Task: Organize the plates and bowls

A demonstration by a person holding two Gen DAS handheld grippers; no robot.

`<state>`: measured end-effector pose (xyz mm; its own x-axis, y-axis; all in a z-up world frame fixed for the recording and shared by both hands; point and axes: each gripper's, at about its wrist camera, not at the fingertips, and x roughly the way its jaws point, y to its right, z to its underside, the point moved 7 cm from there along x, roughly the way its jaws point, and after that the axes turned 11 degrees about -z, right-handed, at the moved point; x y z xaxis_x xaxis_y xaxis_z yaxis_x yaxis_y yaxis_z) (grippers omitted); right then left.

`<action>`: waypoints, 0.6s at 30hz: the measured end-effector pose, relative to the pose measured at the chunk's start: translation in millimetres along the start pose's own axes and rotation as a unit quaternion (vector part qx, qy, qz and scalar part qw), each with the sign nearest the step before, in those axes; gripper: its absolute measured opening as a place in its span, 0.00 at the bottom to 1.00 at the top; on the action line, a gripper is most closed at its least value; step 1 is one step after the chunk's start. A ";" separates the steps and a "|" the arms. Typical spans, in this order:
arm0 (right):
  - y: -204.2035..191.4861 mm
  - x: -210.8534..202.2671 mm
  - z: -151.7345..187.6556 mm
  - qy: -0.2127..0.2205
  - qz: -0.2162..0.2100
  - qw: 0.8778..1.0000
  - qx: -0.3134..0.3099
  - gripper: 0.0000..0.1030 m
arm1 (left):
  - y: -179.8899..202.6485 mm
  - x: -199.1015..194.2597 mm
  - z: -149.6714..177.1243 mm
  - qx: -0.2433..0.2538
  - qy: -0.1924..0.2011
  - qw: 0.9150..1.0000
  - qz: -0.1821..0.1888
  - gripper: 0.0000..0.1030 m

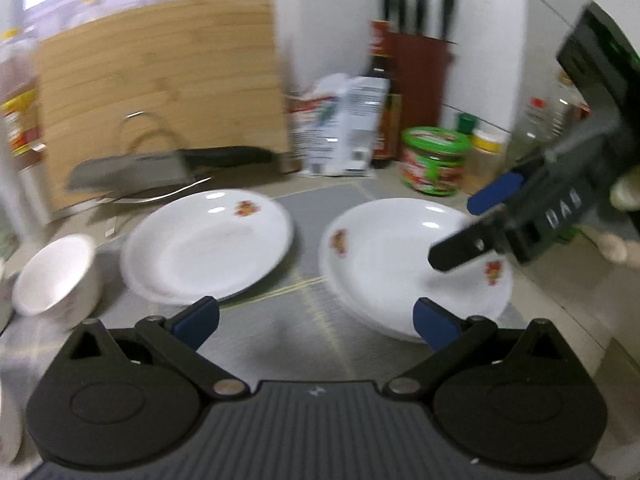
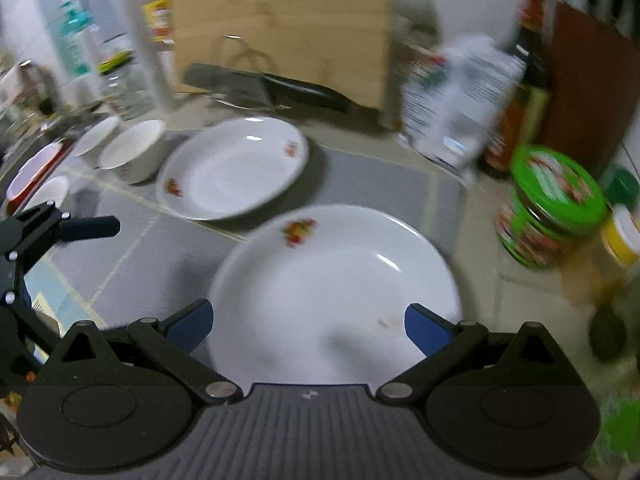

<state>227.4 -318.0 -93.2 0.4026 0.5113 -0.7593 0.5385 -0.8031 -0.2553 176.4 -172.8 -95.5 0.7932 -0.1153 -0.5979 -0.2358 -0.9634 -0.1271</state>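
I am hovering my right gripper [image 2: 308,326], fingers apart and empty, over the near plate [image 2: 336,292], left gripper [image 1: 316,320] also apart and farther off.

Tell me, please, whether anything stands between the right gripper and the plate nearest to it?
Nothing visible does. The right gripper is open, and the near plate lies directly ahead, its rim already between the fingers. The green-lidded jar stands off to the right, and the other plate lies farther back to the left, both clear of the approach.

Soft indoor light, window glow at eleven o'clock — motion blur throughout, glints on the white floral plates [image 1: 212,246], dark fisheye corners.
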 end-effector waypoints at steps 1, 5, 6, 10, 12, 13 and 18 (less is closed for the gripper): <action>-5.9 5.4 -2.6 0.005 0.000 1.000 -0.005 1.00 | -7.5 -1.2 2.7 -0.009 -0.006 1.000 -0.016 0.99; -22.1 21.6 -15.0 0.023 -0.008 1.000 -0.004 1.00 | -35.5 1.7 14.5 -0.024 -0.017 0.998 -0.051 0.99; -25.7 27.1 -17.9 0.025 -0.005 1.000 -0.004 1.00 | -42.9 4.4 16.5 -0.026 -0.019 0.998 -0.054 0.99; -40.4 42.6 -30.6 0.032 0.020 0.999 -0.003 1.00 | -67.8 18.9 21.0 -0.028 -0.024 0.997 -0.062 1.00; -44.7 50.5 -39.2 0.035 0.028 0.999 0.004 1.00 | -80.5 27.6 21.5 -0.020 -0.021 0.997 -0.065 1.00; -45.7 53.4 -43.1 0.036 0.034 0.999 0.010 1.00 | -85.7 31.4 21.1 -0.020 -0.022 0.998 -0.062 1.00; -50.6 67.1 -60.8 0.043 0.058 0.997 0.025 1.00 | -100.6 48.5 20.7 -0.017 -0.020 0.999 -0.033 1.00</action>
<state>272.1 -224.5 -94.8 0.5229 0.4375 -0.7315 0.4480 -0.8712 -0.2009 226.9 -76.5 -128.1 0.7836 -0.0414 -0.6199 -0.1630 -0.9765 -0.1408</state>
